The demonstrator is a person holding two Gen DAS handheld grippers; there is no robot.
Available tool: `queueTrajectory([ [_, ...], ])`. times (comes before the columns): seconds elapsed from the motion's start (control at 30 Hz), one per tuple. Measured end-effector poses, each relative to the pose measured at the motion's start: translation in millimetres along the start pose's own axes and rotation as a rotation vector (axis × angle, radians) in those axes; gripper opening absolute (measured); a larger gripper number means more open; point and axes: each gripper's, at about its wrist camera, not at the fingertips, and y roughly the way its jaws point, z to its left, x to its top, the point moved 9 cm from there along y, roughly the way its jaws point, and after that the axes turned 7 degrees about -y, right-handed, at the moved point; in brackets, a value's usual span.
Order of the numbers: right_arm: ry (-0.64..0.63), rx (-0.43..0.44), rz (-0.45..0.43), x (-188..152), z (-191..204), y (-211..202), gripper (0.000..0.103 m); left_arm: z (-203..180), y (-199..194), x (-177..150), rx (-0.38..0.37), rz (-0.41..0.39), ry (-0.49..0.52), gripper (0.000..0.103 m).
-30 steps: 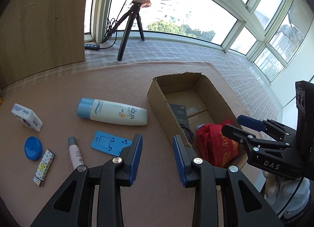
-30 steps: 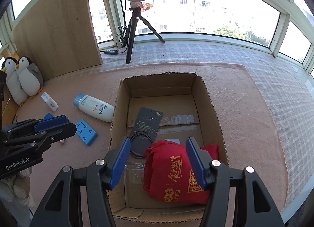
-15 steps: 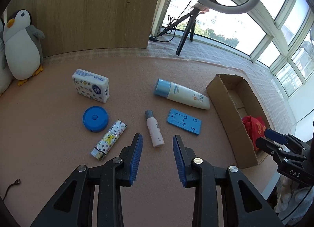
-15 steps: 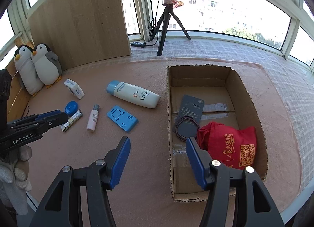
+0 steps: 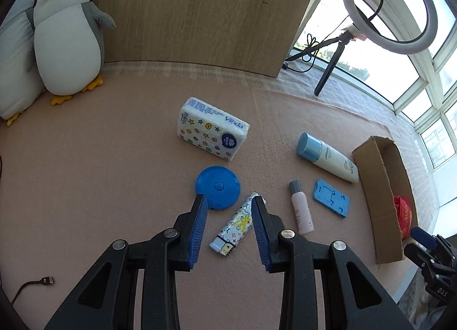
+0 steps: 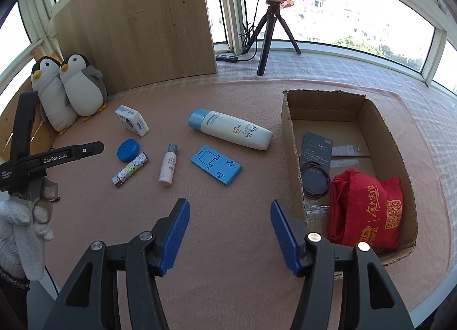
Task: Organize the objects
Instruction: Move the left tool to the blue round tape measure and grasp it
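1. Left wrist view: the left gripper (image 5: 228,201) hangs over the pink mat (image 5: 100,187), its jaws apart and gripping nothing. The patterned lighter (image 5: 237,223) lies between its fingertips, untouched. The blue round case (image 5: 218,187) sits at 11 o'clock from the lighter, the tissue pack (image 5: 212,133) at 12.

2. Right wrist view: the right gripper (image 6: 230,211) is open and empty above bare mat. The cardboard box (image 6: 291,141) stands at its 2 o'clock, holding a red bag (image 6: 368,210). The sunscreen bottle (image 6: 230,128) lies at 12.
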Motion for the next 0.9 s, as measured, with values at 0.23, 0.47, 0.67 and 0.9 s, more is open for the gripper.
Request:
queueTrajectory([
  [0.23,-0.011,0.0,0.037,-7,8,11,0.055,3,43,12,0.027,0.06,0.0,0.045],
  [0.47,0.008,-0.011,0.061,-14,-2,15,0.055,-1,74,17,0.087,0.081,0.025,0.06],
  [0.67,0.028,-0.013,0.073,-17,-10,17,0.055,3,86,15,0.143,0.074,0.055,0.058],
  [0.9,0.024,-0.004,0.08,-16,-7,22,0.055,9,81,11,0.15,0.052,0.071,0.053],
])
